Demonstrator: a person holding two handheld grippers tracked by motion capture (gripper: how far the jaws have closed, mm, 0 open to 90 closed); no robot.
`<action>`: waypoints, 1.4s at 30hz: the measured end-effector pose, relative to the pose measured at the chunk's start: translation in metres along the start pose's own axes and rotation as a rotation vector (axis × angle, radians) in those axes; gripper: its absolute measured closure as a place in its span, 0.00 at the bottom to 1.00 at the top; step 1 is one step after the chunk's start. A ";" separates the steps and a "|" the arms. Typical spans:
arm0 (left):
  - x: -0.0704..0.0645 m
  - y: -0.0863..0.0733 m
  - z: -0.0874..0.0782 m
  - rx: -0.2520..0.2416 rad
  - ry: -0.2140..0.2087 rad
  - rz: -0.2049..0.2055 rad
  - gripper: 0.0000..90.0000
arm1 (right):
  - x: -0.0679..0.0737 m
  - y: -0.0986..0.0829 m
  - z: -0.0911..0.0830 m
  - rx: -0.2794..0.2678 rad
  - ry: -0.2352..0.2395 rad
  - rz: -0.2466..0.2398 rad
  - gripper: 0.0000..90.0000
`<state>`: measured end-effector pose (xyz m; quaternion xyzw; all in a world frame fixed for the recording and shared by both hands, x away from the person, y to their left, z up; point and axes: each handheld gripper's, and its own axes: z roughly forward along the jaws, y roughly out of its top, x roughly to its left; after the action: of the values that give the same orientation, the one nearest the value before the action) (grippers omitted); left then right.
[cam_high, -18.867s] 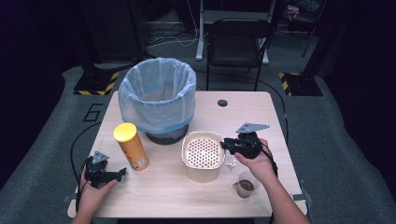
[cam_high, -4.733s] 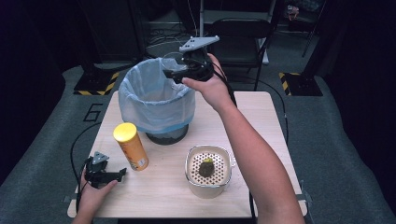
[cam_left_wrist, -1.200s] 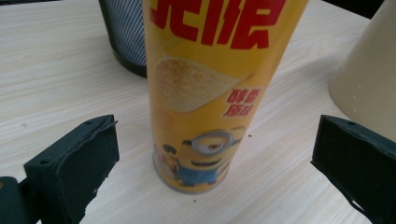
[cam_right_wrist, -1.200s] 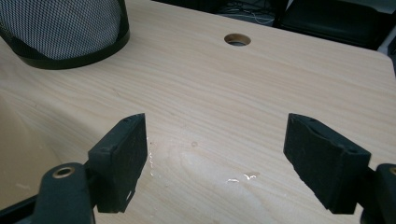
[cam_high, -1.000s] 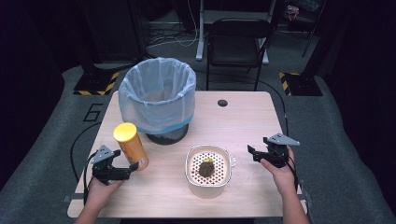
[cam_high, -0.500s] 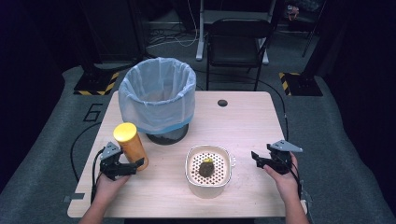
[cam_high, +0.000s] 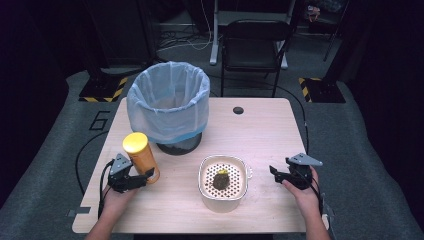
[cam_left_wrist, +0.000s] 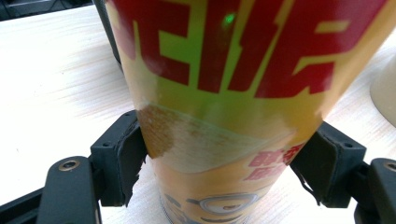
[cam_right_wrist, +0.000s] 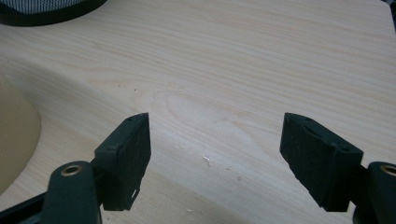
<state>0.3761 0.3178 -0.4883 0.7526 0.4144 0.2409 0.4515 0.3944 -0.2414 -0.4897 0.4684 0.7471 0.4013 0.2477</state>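
We have the left gripper (cam_high: 146, 176) around the foot of the can (cam_high: 142, 158), which stands upright on the desk (cam_high: 260, 125) just in front of the bin (cam_high: 169, 105). In the left gripper view the two fingers (cam_left_wrist: 122, 156) sit against opposite sides of the can (cam_left_wrist: 224, 107), low on its body, grasping it near the base. The right gripper (cam_high: 278, 173) rests well to the right of the bin, beyond the strainer bowl (cam_high: 223, 182), its fingers (cam_right_wrist: 130, 158) released and wide apart over bare desk (cam_right_wrist: 261, 56).

To do this step well, we judge that the squeeze should be firm but not crushing, since the can looks like thin card. Because the hold is so low, the tall can may tip as we lift; we should raise it straight up, keep it vertical, and clear the rim of the bin before carrying it over. We should also keep it from brushing the liner on the way.
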 end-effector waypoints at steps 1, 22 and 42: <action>0.000 0.001 -0.002 0.007 -0.001 0.014 0.27 | 0.001 -0.001 0.001 0.004 -0.007 -0.005 0.27; -0.009 0.073 -0.045 -0.002 -0.062 -0.023 0.27 | -0.003 -0.010 0.012 0.042 0.023 -0.018 0.27; -0.024 0.159 -0.081 0.022 -0.129 0.016 0.27 | -0.002 -0.014 0.020 0.075 0.034 -0.024 0.27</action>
<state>0.3678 0.2972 -0.3095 0.7746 0.3810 0.1910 0.4673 0.4034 -0.2388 -0.5128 0.4613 0.7715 0.3778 0.2220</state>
